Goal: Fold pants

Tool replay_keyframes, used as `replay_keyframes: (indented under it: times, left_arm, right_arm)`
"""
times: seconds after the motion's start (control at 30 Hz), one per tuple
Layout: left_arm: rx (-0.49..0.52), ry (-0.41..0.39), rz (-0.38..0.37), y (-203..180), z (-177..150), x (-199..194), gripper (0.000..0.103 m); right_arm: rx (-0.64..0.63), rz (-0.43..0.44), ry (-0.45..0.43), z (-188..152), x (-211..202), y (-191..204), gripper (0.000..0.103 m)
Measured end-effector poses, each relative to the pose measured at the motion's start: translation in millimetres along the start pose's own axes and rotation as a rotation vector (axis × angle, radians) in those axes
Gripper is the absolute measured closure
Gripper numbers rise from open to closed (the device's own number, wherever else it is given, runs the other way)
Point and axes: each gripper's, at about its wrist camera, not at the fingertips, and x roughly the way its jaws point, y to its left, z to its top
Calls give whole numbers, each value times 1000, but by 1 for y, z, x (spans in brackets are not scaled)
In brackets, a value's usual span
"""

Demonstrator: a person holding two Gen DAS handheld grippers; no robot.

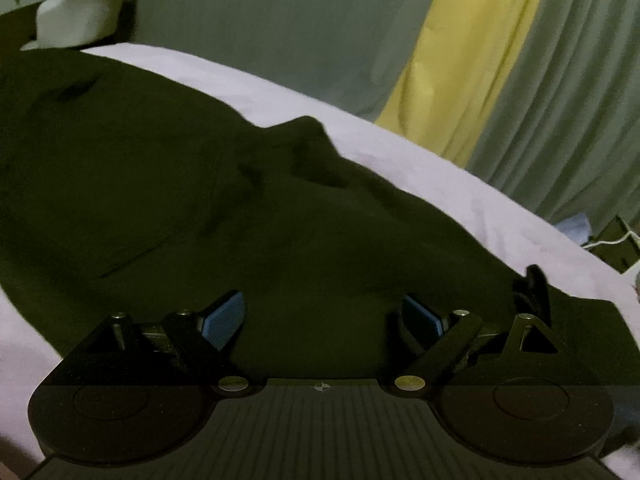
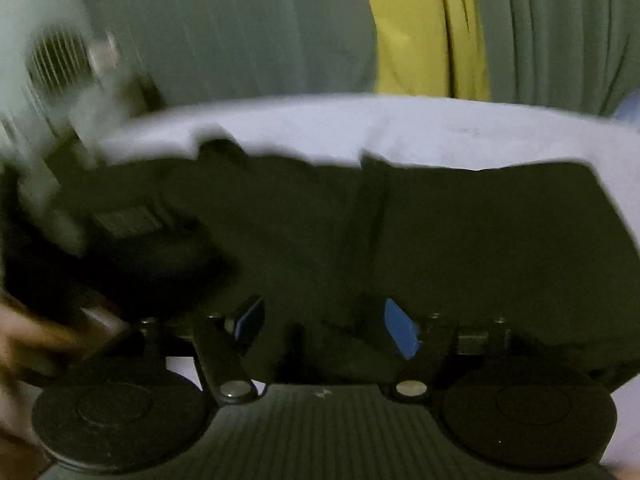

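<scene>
Blue-padded left gripper (image 1: pixel 322 320), jaws wide and empty, hovers over dark pants (image 1: pixel 180 200) spread on a pale sheet (image 1: pixel 400 148). Right gripper (image 2: pixel 324 328), jaws apart with nothing pinched, hangs above the same pants (image 2: pixel 480 240); this view is blurred. A ridge of cloth (image 1: pixel 308 136) rises near the far edge. Judged: for a clean fold, flatten that ridge first, then pinch matching corners and lift both sides together. Curtains (image 1: pixel 480 40) hang behind.
</scene>
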Motion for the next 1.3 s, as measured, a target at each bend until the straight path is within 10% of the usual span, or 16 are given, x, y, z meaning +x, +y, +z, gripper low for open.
replay_keyframes:
  times: [0.13, 0.2, 0.23, 0.27, 0.37, 0.53, 1.0, 1.07, 1.13, 1.3]
  left_arm:
    - [48, 8, -83, -11, -2, -1, 11]
    - [74, 16, -119, -17, -5, -2, 11]
    - [86, 23, -143, -21, -6, -3, 11]
    - [95, 34, -171, -24, -7, -3, 11]
    - [117, 113, -282, -34, -10, 0, 11]
    - [134, 221, -402, -67, -12, 16, 11]
    - [-245, 480, -599, -97, -14, 94, 10]
    - [-243, 487, -582, -105, -15, 96, 23]
    - [-210, 516, -533, -112, -15, 98, 89]
    - [-179, 489, -537, -105, 5, 80, 89]
  right_arm:
    - [220, -74, -133, 0, -34, -49, 36]
    - [353, -203, -98, -1, -34, -85, 68]
    - [450, -263, -58, -4, -32, -107, 101]
    - [545, -279, -42, -8, -32, -122, 103]
    - [759, -195, -60, -16, -31, -151, 103]
    - [743, -178, -83, -20, -31, -149, 102]
    - [760, -90, -122, -23, -36, -149, 81]
    - [746, -68, -144, -22, -37, -147, 68]
    - [735, -36, -184, -22, -40, -145, 59]
    - [710, -3, -388, -27, -69, -141, 37]
